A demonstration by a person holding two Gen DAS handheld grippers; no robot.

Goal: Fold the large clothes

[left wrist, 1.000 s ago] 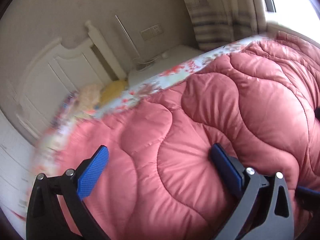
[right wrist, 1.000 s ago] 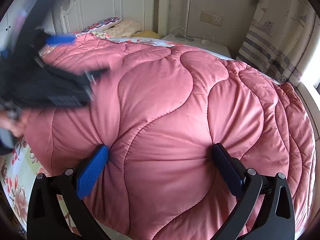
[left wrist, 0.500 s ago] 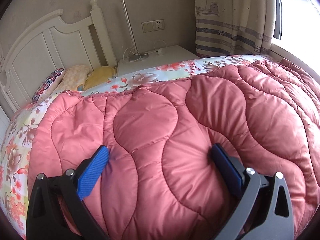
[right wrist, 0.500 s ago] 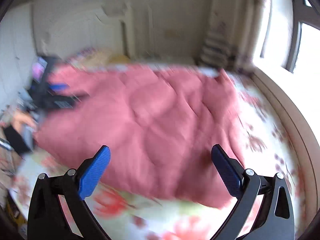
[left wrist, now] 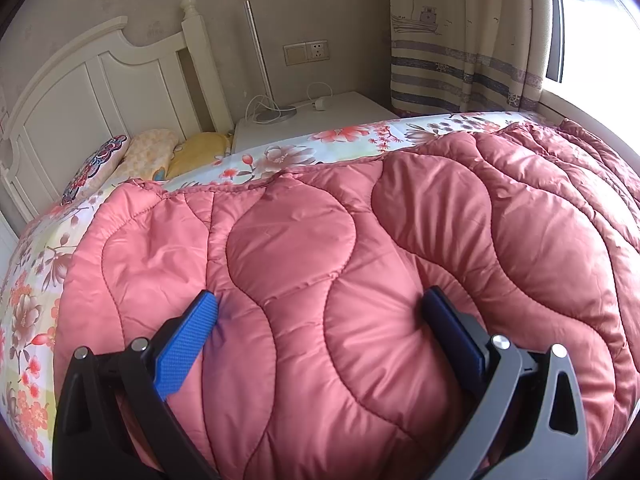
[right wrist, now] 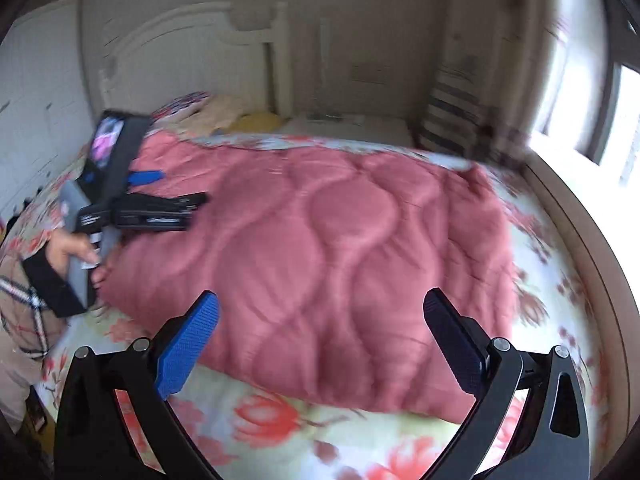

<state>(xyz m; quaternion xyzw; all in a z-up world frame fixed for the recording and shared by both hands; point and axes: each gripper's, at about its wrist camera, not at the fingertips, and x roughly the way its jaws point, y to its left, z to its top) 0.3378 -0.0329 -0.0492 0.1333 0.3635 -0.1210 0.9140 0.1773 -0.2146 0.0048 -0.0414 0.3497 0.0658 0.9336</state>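
Note:
A folded pink quilted comforter (left wrist: 360,280) lies on the floral bed sheet (left wrist: 36,280). My left gripper (left wrist: 320,320) is open, its blue fingers pressed down onto the comforter's near edge without clamping it. The right wrist view is blurred; it shows the whole comforter (right wrist: 340,256) from further back. My right gripper (right wrist: 320,324) is open and empty, held in the air above the comforter's near edge. The left gripper (right wrist: 160,196) also shows there, resting on the comforter's left end, held by a hand.
A white headboard (left wrist: 100,84) and pillows (left wrist: 152,152) stand at the bed's head. A white nightstand (left wrist: 340,116) with a lamp and cables is beside it. Curtains (left wrist: 468,32) and a window are at right. A raised bed rim (right wrist: 580,240) runs along the right side.
My right gripper has pulled up and back from the comforter, where it was pressed a second ago. My left gripper has swung to level and settled on the comforter's left end.

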